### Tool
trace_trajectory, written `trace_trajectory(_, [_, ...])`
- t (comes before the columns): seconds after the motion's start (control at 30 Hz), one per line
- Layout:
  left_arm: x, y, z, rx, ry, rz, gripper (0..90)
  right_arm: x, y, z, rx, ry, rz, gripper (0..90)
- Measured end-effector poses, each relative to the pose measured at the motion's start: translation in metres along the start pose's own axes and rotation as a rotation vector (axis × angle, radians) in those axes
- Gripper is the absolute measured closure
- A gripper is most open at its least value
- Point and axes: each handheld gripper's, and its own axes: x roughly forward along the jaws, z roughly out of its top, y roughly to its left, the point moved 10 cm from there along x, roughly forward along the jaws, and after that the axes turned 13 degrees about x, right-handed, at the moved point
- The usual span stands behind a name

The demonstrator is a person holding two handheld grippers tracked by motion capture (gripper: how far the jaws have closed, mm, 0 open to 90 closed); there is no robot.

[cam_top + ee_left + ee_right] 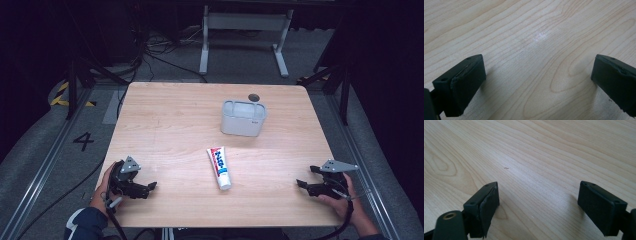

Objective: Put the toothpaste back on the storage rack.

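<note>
Both your grippers rest low on the surface (165, 125), fingers spread wide, holding nothing.
Left gripper (148, 188) at 7 o'clock, right gripper (302, 185) at 5; toothpaste tube (219, 167) lies between, white tub (243, 118) at 12.

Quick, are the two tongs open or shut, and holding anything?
Left tongs: open, holding nothing, over the bare table.
Right tongs: open, holding nothing.

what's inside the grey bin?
The bin looks empty: the high view shows pale inner walls and nothing sticking out. Its near wall hides part of the floor, so something flat there can't be ruled out.
</note>
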Motion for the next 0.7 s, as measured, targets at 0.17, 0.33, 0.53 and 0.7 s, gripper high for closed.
trace_trajectory(0.17, [-0.0002,0.0009,0.0002,0.004,-0.002,0.012,0.3,0.0,0.0,0.0,0.001,0.0,0.0,17.8])
trace_trajectory(0.33, [0.0006,-0.0006,0.0006,0.002,-0.004,-0.01,0.1,-0.0002,0.0,-0.0002,0.002,0.0,-0.001,17.9])
trace_trajectory(0.53, [0.0011,-0.0005,0.0011,0.01,-0.006,-0.022,0.0,-0.0002,0.0,0.0001,0.009,0.002,-0.008,17.8])
trace_trajectory(0.7, [0.0011,0.0015,0.0012,0.026,-0.005,-0.016,0.1,0.0008,-0.0007,0.0012,0.013,0.026,-0.017,16.2])
